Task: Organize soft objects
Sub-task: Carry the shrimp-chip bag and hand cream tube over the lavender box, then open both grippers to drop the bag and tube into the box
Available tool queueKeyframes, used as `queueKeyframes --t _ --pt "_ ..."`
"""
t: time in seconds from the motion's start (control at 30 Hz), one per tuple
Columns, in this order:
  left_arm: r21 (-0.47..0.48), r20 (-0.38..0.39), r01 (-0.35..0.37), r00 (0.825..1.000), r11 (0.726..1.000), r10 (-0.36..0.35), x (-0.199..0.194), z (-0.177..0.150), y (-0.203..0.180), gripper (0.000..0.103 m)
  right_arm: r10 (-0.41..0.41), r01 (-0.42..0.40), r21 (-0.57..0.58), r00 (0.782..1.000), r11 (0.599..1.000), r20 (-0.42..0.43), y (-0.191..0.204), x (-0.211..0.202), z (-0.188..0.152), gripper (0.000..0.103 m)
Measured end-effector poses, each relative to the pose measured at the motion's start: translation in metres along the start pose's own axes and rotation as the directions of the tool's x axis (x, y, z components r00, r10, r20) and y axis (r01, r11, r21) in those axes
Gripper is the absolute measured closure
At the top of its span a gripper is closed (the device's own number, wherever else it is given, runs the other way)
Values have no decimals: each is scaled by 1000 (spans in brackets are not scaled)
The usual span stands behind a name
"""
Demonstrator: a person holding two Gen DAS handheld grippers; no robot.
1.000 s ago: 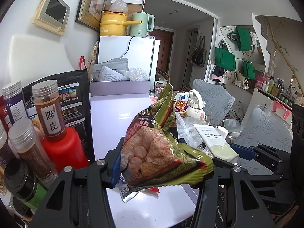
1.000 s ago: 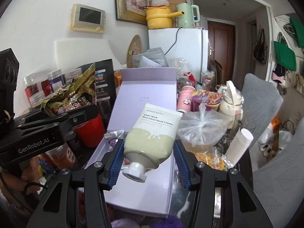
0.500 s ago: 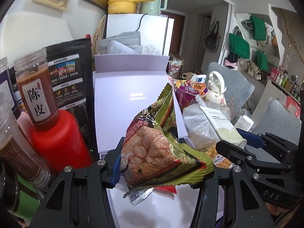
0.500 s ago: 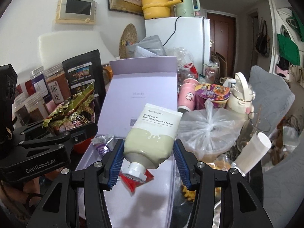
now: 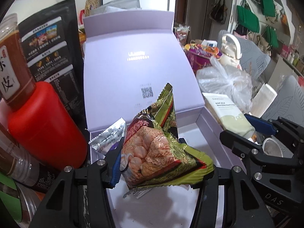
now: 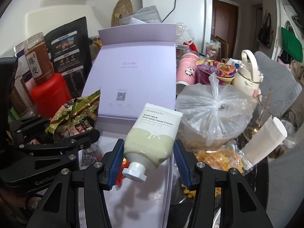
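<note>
Two tools carry loads above the open lavender box [image 5: 144,70]: my left tool [image 5: 161,163] clamps the snack bag [image 5: 157,150], my right tool [image 6: 148,152] clamps the hand cream tube [image 6: 152,138]. I should lower both inside the box walls before releasing.

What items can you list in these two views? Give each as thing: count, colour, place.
snack bag: one, green, in left gripper.
hand cream: one, white-green, in right gripper.
box: one, lilac, open, centre.
silver packet: one, in box.
red bottle: one, left of box.
black pouch: one, behind bottle.
plastic bag: one, clear, right of box.
pink cup: one, behind bag.
left gripper: black, shut on snack bag.
right gripper: black, shut on hand cream.
</note>
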State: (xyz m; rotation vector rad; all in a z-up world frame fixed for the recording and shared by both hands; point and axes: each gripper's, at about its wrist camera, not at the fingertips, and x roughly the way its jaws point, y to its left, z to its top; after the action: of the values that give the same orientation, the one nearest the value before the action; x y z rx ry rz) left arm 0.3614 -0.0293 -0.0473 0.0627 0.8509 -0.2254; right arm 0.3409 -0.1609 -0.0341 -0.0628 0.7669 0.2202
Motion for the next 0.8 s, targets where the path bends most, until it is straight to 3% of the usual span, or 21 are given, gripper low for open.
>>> queueKeyframes --t 0.4,0.7,0.8 --pt "-21 -110 -40 993 999 37 26 -4 11 51 -5 4 -20 998 1000 -64 9 24 -7 51" --pt "9 -119 -61 991 998 62 34 -1 5 50 -18 17 -13 997 1000 -73 8 29 -8 50" --pt "9 -134 -94 986 996 94 38 2 2 42 -25 24 -18 996 1000 -81 8 30 -8 47"
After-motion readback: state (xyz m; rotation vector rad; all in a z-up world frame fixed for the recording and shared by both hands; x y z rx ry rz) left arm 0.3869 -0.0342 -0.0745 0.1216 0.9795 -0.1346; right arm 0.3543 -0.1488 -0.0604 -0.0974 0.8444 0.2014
